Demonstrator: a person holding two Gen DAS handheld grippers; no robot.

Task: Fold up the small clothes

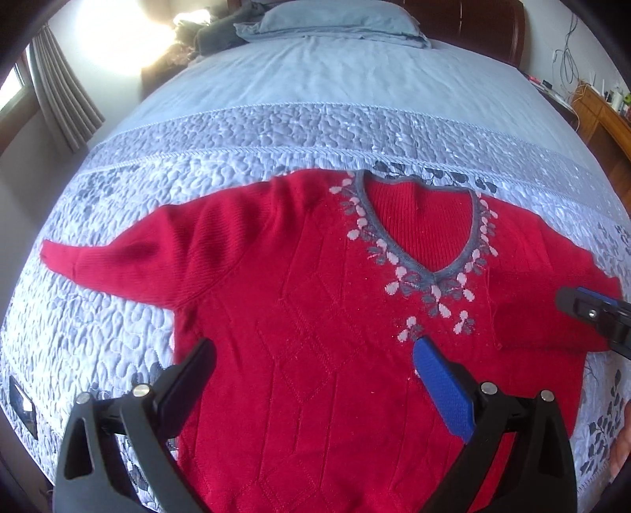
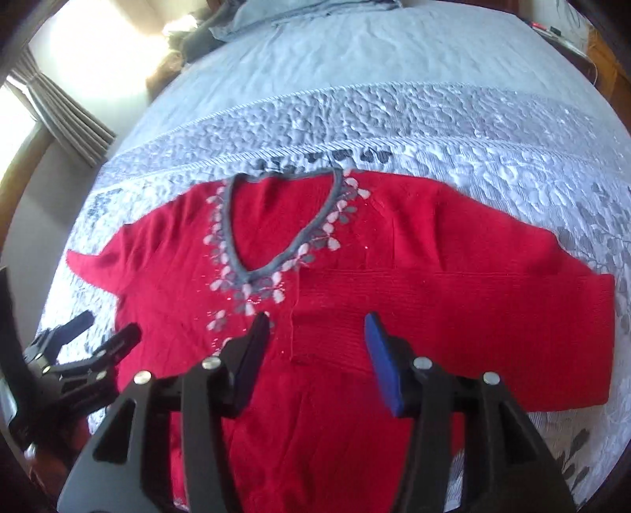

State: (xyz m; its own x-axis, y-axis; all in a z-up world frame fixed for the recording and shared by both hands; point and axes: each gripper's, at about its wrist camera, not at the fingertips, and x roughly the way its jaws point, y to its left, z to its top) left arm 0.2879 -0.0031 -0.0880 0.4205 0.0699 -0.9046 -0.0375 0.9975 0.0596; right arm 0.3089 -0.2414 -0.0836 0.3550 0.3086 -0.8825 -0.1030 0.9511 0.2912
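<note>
Red knit sweater (image 1: 315,315) lies flat, front up, on the bed (image 1: 315,98), neck end toward the pillow (image 1: 335,19). Grey V-neck trim (image 1: 434,272) with pink and grey leaf embroidery around it. In the left wrist view one sleeve (image 1: 118,256) stretches out to the left, cuff lying on the quilted bedspread (image 1: 236,134). The other sleeve (image 2: 453,315) is folded in across the chest; in the right wrist view its cuff edge sits just right of the V-neck point and the folded sleeve forms a wide band across the body.

Left gripper (image 1: 315,371) hovers over the lower front of the sweater, jaws wide apart, nothing between them, no cloth touched. Right gripper (image 2: 319,339) hangs above the folded sleeve's cuff end, jaws partly apart, empty, pads clear of the knit. Each gripper also shows at the edge of the other's view.

Bedspread is pale blue with dark leaf print near the sweater. Curtains (image 1: 63,98) and a bright window at upper left, wooden headboard (image 1: 473,23) behind the pillow, wooden furniture with small items (image 1: 603,114) at right.
</note>
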